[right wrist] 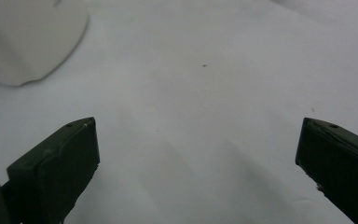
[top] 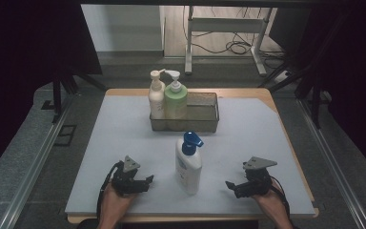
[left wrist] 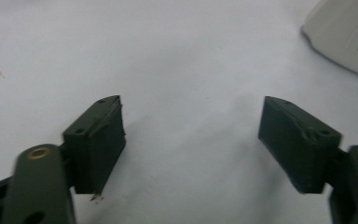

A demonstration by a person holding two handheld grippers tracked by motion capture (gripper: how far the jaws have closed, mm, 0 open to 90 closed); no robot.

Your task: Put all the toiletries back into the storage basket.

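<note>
Right between the two hands, a white bottle with a blue pump (top: 189,162) stands upright on the table (top: 124,124), near the middle of its front edge. Resting on the table to either side are the left claw (top: 146,182), toward the front left corner, and the right claw (top: 232,187), toward the front right corner; each is apart from the bottle, with jaws spread wide and nothing between them. Farther back, near the far edge, a wire basket (top: 205,117) holds a cream pump bottle (top: 156,98) and a green pump bottle (top: 176,99), standing side by side at its left end.
</note>
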